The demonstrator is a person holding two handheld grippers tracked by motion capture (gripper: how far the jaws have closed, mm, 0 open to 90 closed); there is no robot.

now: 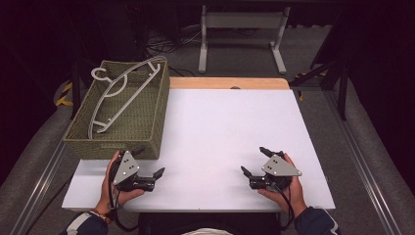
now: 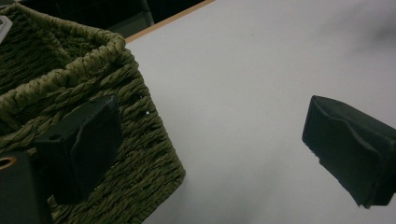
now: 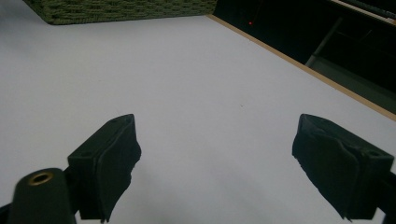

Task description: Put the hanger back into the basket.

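Observation:
A green woven basket (image 1: 117, 145) stands on the left of the white table (image 1: 230, 122), with white clothes hangers (image 1: 115, 95) lying slantwise in it. My left gripper (image 1: 149, 161) rests low at the basket's near right corner, jaws wide apart and empty. In the left gripper view one of the fingers (image 2: 88, 140) sits against the basket wall (image 2: 140, 154), the other over bare table. My right gripper (image 1: 254, 160) lies at the front right of the table, open, with nothing between its fingers (image 3: 112, 163).
The basket's edge (image 3: 116, 11) lies far ahead in the right gripper view. A wooden strip (image 1: 230, 83) borders the table's far side. A white metal stand (image 1: 240, 29) stands on the floor behind.

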